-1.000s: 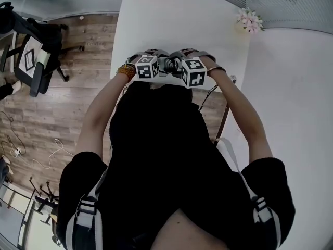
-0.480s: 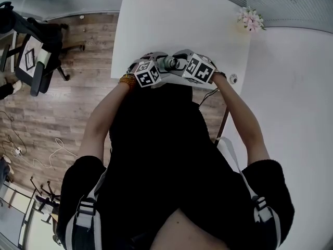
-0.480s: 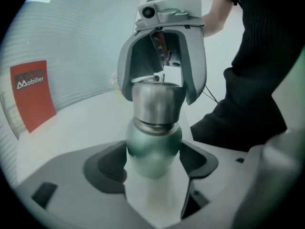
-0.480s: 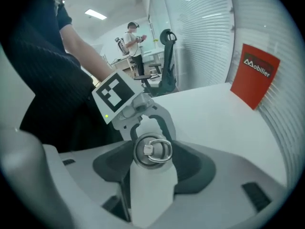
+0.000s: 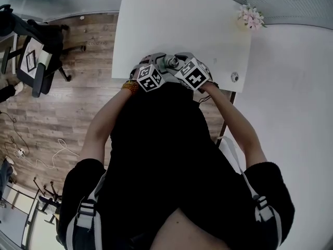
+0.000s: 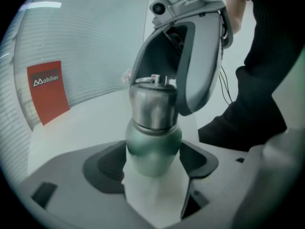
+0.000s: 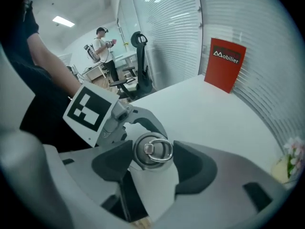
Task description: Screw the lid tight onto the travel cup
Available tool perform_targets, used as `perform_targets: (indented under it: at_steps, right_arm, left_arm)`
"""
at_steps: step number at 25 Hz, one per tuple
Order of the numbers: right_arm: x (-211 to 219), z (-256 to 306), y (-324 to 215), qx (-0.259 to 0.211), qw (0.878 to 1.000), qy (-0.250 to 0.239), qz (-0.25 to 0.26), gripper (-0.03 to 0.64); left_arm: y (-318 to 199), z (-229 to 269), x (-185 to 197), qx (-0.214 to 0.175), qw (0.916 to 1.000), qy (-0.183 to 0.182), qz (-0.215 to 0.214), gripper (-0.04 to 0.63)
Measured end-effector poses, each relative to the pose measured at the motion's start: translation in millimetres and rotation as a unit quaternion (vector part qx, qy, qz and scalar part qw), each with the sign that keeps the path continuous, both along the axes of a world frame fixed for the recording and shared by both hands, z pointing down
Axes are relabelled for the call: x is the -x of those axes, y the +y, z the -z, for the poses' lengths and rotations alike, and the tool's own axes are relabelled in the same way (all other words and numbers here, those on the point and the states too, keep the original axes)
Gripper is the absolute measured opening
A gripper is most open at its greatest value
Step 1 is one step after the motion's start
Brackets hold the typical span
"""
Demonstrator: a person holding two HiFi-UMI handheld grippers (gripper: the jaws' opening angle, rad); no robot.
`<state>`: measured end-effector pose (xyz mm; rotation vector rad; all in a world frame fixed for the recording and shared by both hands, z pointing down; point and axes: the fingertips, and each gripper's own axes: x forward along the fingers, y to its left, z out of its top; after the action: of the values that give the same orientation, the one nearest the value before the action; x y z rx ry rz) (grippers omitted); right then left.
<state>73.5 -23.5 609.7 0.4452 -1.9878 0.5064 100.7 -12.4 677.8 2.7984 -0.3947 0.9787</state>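
Note:
The travel cup has a green body [image 6: 153, 147] and a steel lid [image 6: 153, 108] with a ring on top [image 7: 153, 148]. It is held up over the front edge of the white table [image 5: 182, 20]. My left gripper [image 6: 152, 162] is shut on the green body, gripping it from the side. My right gripper [image 7: 152, 157] comes down from above, and its pads sit against both sides of the lid [image 5: 172, 62]. Its jaws have just eased open slightly with the lid still between them. In the head view the marker cubes of the left gripper [image 5: 161, 65] and right gripper [image 5: 177, 62] hide most of the cup.
A red sign [image 7: 224, 63] stands at the table's far edge and a small flower pot [image 5: 251, 19] at its far right corner. An office chair [image 5: 39, 40] stands on the wooden floor to the left. A person [image 7: 102, 42] stands far off in the room.
The right gripper's marker cube has rolled round the cup's axis with the lid in its jaws. The left cube has tilted a little. Both hands have stayed over the table's front edge.

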Motion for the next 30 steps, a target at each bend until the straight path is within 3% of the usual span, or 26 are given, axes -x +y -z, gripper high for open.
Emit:
perform_targets:
  at_steps: [2, 4, 6, 9, 12, 14, 17, 25, 30]
  right_arm:
    - [0, 6, 4, -0.011, 0.999, -0.013, 0.043, 0.326]
    - [2, 17, 5, -0.041, 0.991, -0.021, 0.122, 0.330]
    - [1, 21, 6, -0.071, 0.972, -0.007, 0.223, 0.328]
    - [-1, 12, 13, -0.085, 0.933, 0.032, 0.348, 0.327]
    - [1, 5, 12, -0.082, 0.914, 0.051, 0.393, 0.313]
    - [3, 2, 14, -0.068, 0.914, 0.049, 0.396, 0.291]
    - [3, 1, 18, -0.054, 0.919, 0.044, 0.389, 0.247]
    - [4, 8, 13, -0.022, 0.965, -0.001, 0.260, 0.238]
    - [4, 6, 10, -0.006, 0.982, -0.004, 0.191, 0.238]
  left_arm:
    - [2, 1, 1, -0.006, 0.9996, 0.003, -0.028, 0.353]
    - [5, 3, 3, -0.011, 0.9968, 0.002, -0.079, 0.353]
    - [6, 4, 5, -0.025, 0.9900, -0.011, -0.138, 0.353]
    - [5, 5, 4, -0.039, 0.9766, -0.030, -0.209, 0.353]
    - [3, 7, 0, -0.046, 0.9663, -0.042, -0.250, 0.356]
    - [4, 7, -3, -0.041, 0.9635, -0.045, -0.261, 0.356]
    - [4, 6, -4, -0.035, 0.9670, -0.039, -0.249, 0.357]
    - [2, 6, -3, -0.030, 0.9841, -0.014, -0.174, 0.357]
    - [3, 6, -3, -0.027, 0.9926, -0.009, -0.118, 0.357]
